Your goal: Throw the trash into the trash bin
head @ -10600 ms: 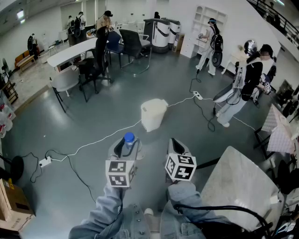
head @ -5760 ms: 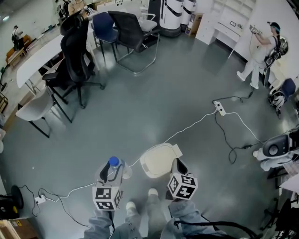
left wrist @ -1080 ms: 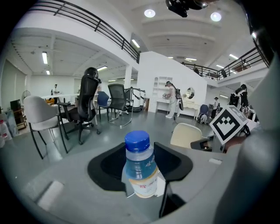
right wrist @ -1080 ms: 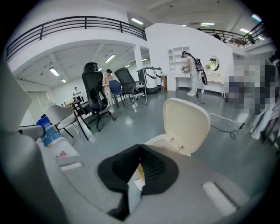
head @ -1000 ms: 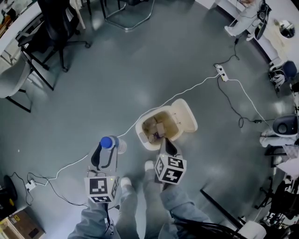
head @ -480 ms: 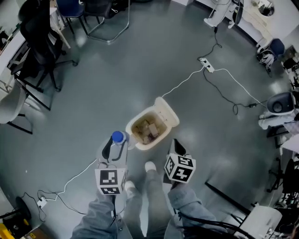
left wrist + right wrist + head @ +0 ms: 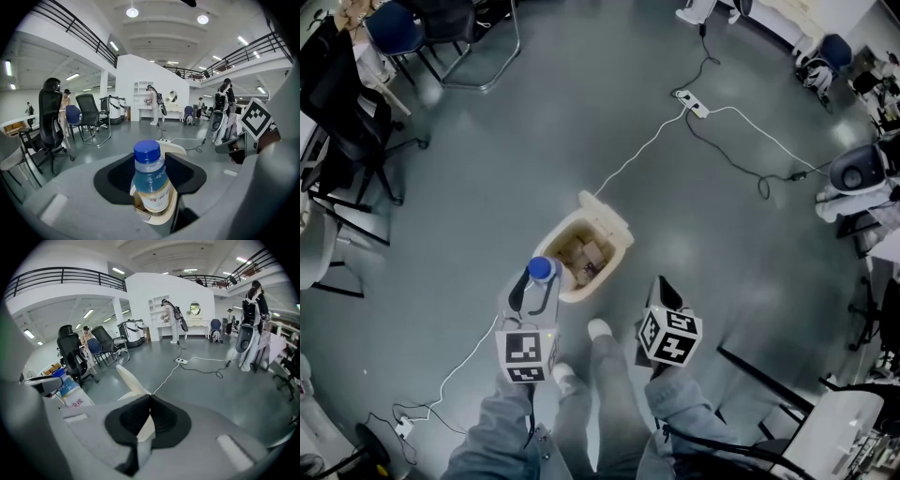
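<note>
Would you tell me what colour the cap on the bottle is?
Blue; the bottle cap shows best in the left gripper view.

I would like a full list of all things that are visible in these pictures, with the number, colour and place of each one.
trash bin: one, cream, lid open, on the floor in front of the person's feet
trash: several brownish pieces, inside the bin
bottle: one, clear with a blue cap, between the left gripper's jaws
cable: one, white, across the floor past the bin to a power strip
chairs: several, black and one blue, on the left side of the hall
people: several, far off in the hall
shoes: two, white, near the bin
left gripper: grey, shut on the bottle
right gripper: grey, jaws together, empty
</note>
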The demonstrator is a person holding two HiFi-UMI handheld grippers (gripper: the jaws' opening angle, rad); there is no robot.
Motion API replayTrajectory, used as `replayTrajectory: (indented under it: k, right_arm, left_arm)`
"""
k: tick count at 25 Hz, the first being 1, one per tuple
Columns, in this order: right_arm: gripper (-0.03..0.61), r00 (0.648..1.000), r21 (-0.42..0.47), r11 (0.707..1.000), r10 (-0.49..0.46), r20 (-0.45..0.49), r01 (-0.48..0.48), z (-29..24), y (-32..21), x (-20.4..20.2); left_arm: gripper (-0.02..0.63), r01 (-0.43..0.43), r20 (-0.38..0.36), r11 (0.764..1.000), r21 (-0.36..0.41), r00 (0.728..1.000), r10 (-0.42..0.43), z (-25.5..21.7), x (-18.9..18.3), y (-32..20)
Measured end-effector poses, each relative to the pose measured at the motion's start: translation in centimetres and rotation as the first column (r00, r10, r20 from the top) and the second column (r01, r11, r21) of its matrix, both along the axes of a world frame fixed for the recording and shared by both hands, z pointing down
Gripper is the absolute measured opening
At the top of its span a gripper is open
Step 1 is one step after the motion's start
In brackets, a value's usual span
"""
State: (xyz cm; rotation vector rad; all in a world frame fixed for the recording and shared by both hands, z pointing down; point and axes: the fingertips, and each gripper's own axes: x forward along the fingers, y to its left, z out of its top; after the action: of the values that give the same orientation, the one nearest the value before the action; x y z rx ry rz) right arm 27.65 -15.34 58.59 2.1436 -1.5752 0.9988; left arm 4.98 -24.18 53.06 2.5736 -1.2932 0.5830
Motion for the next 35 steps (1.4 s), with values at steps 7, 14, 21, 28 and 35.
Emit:
replayTrajectory:
  k: [7, 14, 21, 28, 35]
  right_arm:
    - [0.003, 0.999, -0.037, 0.999, 0.034, 0.019, -0.033, 3.4, 0.3, 2.1]
    - [0.003, 0.998, -0.094, 0.995, 0.04, 0.047, -0.036, 8.7, 0.4, 3.7]
    - [0.003, 0.995, -0.176, 0.984, 0.052, 0.087, -0.036, 13.5, 0.6, 4.3]
    - [0.003, 0.993, -0.203, 0.979, 0.053, 0.105, -0.031, 15.4, -1.1, 5.4]
    - [0.003, 0.994, -0.218, 0.976, 0.014, 0.108, 0.01, 16.3, -2.9, 4.6]
  left_arm:
    - [0.212, -0.056, 0.061, 0.998, -0.029, 0.996, 0.058, 4.8, 2.8, -1.5]
    - [0.212, -0.061, 0.116, 0.996, -0.061, 0.991, 0.068, 10.9, 4.5, -3.3]
    - [0.212, -0.09, 0.177, 0.985, -0.145, 0.977, 0.115, 18.3, 5.8, -4.7]
    - [0.213, -0.105, 0.215, 0.971, -0.213, 0.965, 0.152, 23.4, 7.6, -6.4]
    - [0.25, -0.056, 0.161, 0.954, -0.295, 0.981, 0.107, 24.6, 7.7, -6.9]
